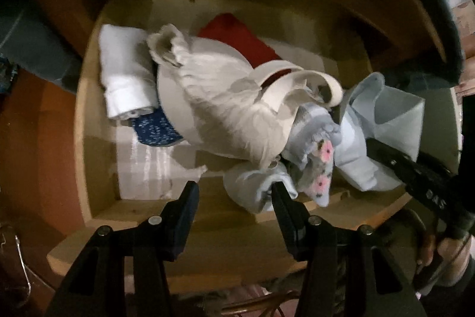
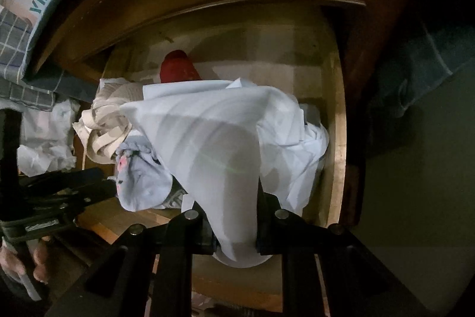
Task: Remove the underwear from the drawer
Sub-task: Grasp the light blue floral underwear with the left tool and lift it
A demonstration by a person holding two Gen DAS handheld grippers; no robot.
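The right gripper [image 2: 236, 230] is pinched tight on a pale blue garment [image 2: 219, 144], which hangs stretched above the wooden drawer [image 1: 98, 213] — partly lifted, its far end trailing among the clothes inside. The left gripper [image 1: 234, 198] stands half spread over the drawer's front edge, its one finger touching a flowered blue piece [image 1: 314, 165] — nothing clamped. Removal looks begun, not finished.
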